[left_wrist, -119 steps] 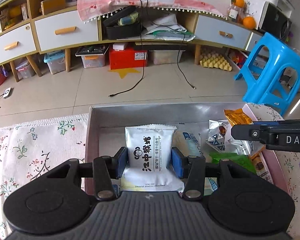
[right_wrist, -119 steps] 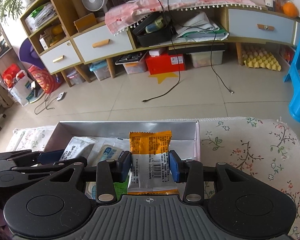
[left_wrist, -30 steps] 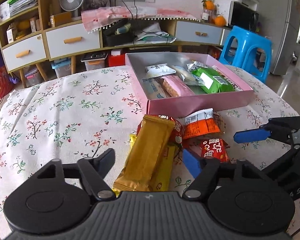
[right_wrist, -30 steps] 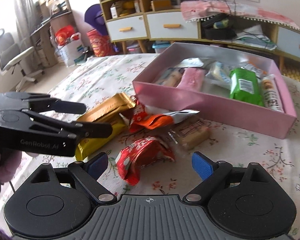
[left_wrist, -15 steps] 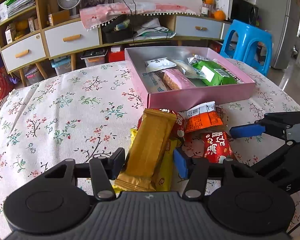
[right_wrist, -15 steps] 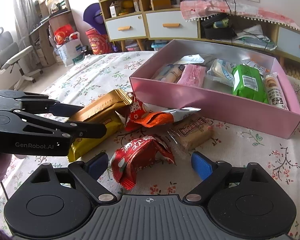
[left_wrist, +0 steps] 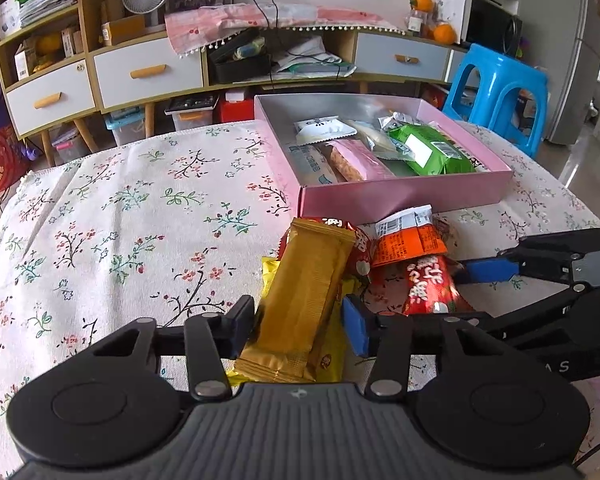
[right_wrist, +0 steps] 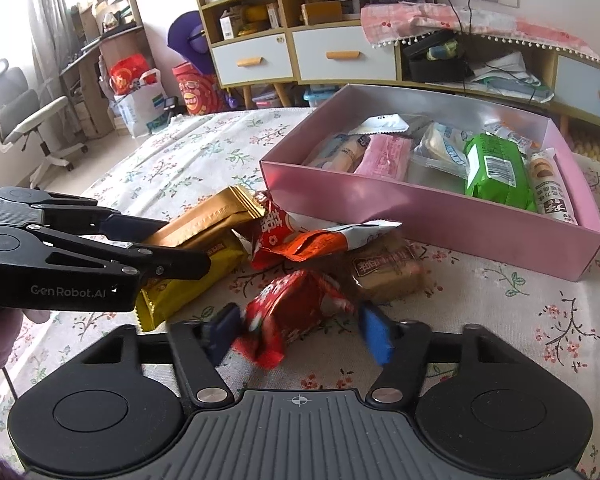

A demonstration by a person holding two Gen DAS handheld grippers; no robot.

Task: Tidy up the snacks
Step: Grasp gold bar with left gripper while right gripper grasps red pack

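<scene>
Snacks lie in a loose heap on the floral tablecloth (left_wrist: 112, 216), just in front of the near wall of the pink box (left_wrist: 404, 196), which sits toward the table's far right and already holds several packets. Left of the heap the cloth is bare and wide out to the table's edge; to the right only a narrow strip of cloth remains beside the box. The left gripper (left_wrist: 300, 322) has its jaws closing around the gold wafer bar (left_wrist: 308, 296), which lies on top of a yellow packet (left_wrist: 332, 352); the left pad looks against the bar's edge, the right pad still just apart. Next over, an orange packet (left_wrist: 412, 240) rests against the box. The right gripper (right_wrist: 298, 336), jaws closing and blurred, straddles the red wrapped snack (right_wrist: 292, 312), the left pad touching, the right pad apart.
</scene>
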